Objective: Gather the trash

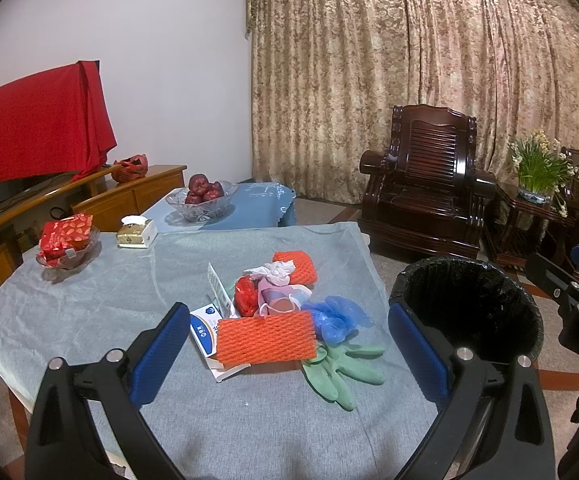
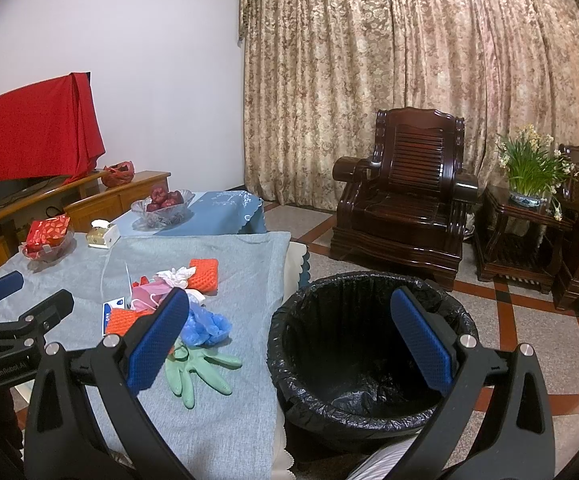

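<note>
Left hand-held gripper (image 1: 289, 344): jaws spread wide, nothing held, poised above the near part of the table (image 1: 89, 304), which is covered by a grey cloth. Right hand-held gripper (image 2: 289, 332): jaws likewise spread wide and empty, positioned over the gap between the table's right edge and the trash bin (image 2: 369, 408).

Trash pile is seen at the table's centre-right:
- near orange foam net (image 1: 265, 338), lying on a white-and-blue carton (image 1: 203, 330)
- far orange foam net (image 1: 295, 266), at the far side of the pile
- crumpled white tissue (image 1: 277, 270), touching the far net
- red plastic wrapper (image 1: 246, 296) and pink face mask (image 1: 279, 298), between the two nets
- blue disposable glove (image 1: 335, 318), just right of the near net
- green rubber glove (image 1: 339, 368), nearest item, fingers splayed toward the right, touching the blue glove

The bin is lined with a black bag and stands on the floor just right of the table; nothing but liner can be made out inside it.

Far left on the table: glass dish with red packets (image 1: 67, 240), tissue box (image 1: 135, 232) beside it. A glass bowl of red apples (image 1: 203, 196) is set on a second, blue-covered table beyond. A dark wooden armchair (image 1: 425, 184) and potted flowers (image 1: 537, 168) are located at far right.
</note>
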Demonstrator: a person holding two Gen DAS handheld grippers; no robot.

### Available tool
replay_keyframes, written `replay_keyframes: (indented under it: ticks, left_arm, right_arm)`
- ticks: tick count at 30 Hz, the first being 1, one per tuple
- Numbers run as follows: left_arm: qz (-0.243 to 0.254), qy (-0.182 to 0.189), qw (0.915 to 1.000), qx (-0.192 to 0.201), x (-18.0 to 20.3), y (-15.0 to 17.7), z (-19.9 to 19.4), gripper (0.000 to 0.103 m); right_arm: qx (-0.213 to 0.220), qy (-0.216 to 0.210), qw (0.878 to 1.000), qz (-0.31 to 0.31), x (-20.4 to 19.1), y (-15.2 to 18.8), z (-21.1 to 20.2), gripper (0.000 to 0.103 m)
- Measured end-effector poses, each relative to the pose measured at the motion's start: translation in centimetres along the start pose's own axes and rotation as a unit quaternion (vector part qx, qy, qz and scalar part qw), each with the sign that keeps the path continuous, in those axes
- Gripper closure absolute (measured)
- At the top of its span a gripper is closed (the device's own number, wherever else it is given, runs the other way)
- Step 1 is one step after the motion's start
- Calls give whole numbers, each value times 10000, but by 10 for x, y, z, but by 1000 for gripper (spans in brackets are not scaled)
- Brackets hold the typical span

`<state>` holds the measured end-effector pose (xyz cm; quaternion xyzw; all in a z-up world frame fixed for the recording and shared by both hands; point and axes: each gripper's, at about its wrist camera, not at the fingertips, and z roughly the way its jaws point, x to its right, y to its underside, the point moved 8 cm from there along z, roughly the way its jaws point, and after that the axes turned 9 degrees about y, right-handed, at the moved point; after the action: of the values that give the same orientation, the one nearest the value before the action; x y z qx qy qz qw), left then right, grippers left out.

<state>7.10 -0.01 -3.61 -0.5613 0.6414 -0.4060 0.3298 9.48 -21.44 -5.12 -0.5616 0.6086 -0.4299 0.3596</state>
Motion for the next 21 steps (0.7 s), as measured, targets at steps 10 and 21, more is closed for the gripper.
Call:
replay_keyframes:
  ticks: [10,21]
  left_arm:
    - [2,0,10000,1,0,0,0,6]
    - [4,-1,10000,1,0,0,0,6]
  right_arm:
    - [-3,-4,10000,-5,0,0,0,5]
    - [-12,0,10000,3,-1,0,-2,5]
